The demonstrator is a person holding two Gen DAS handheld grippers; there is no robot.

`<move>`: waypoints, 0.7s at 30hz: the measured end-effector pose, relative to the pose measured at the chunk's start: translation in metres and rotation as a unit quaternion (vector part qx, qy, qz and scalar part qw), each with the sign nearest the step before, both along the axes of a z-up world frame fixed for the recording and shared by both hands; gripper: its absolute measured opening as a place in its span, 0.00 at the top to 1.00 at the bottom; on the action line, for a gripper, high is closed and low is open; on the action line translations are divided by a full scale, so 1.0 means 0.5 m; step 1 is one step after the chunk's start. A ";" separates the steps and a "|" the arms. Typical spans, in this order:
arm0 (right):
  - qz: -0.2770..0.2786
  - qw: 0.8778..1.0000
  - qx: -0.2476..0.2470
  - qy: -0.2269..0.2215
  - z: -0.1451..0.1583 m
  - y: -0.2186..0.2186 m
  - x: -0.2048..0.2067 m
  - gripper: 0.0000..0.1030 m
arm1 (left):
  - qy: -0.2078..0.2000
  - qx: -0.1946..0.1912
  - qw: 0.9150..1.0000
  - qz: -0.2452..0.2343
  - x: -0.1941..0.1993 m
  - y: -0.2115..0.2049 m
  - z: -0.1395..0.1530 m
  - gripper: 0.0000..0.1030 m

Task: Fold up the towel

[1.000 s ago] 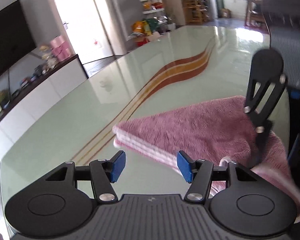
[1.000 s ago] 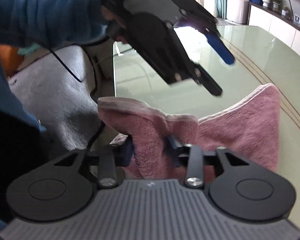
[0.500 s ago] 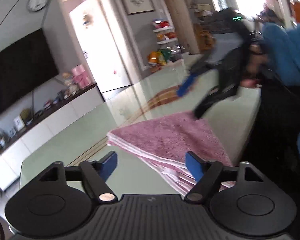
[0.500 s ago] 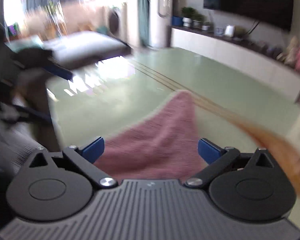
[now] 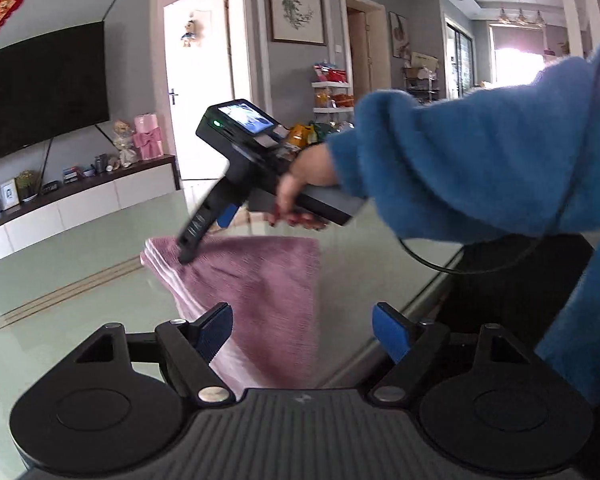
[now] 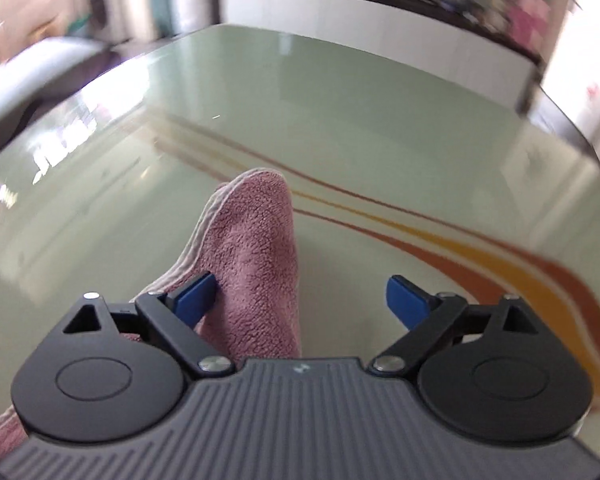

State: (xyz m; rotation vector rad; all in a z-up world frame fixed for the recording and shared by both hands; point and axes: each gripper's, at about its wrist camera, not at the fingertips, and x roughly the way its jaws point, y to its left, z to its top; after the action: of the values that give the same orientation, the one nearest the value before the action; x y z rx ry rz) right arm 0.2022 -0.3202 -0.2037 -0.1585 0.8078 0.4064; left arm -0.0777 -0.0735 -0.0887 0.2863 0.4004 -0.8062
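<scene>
The pink towel (image 5: 260, 280) is seen folded on the glossy green table (image 5: 80, 280), lying close to the table's near edge, with its layered pale hems stacked along the left side. In the left wrist view, the left gripper (image 5: 302, 330) is held low over the towel's near end; its blue pads (image 5: 216, 330) are spread well apart and nothing is pinched between them, the cloth simply lying beneath and behind.

Across the picture the right gripper (image 5: 188, 246) is carried by a hand (image 5: 300, 184) in a fuzzy blue sleeve (image 5: 460, 168). It is angled downward, and a black fingertip (image 5: 186, 254) is placed over the far left corner of the towel; whether it presses the cloth cannot be told from here. A small lit screen (image 5: 246, 118) is shown on top of the tool, and a black cable (image 5: 480, 268) is trailed from under the sleeve.

In the right wrist view, the right gripper's (image 6: 302, 300) jaws are wide but being drawn inward. A raised fold of the towel (image 6: 256, 248) is found between them, brushed against the left pad (image 6: 196, 296) only; the right pad (image 6: 406, 300) is kept well clear, so no grip is made. Orange and brown curved stripes (image 6: 440, 248) are seen running across the table (image 6: 340, 100) beyond.
</scene>
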 end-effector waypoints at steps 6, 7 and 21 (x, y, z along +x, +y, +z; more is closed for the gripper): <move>0.026 0.996 0.066 -0.046 0.034 -0.069 -0.082 0.12 | 0.006 0.059 0.998 -0.015 0.036 -0.023 -0.046 0.24; 0.040 0.995 0.078 -0.057 0.049 -0.081 -0.101 0.12 | 0.007 0.070 0.997 -0.016 0.044 -0.021 -0.054 0.24; 0.126 0.983 0.109 -0.073 0.059 -0.138 -0.306 0.03 | 0.020 0.138 0.989 -0.042 0.122 0.013 -0.065 0.57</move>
State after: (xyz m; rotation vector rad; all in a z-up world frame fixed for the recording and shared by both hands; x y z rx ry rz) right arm 0.0493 -0.3894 -0.1740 -0.0852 0.5954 0.7115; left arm -0.0168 -0.0669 -0.1209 0.5492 0.5414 -0.8400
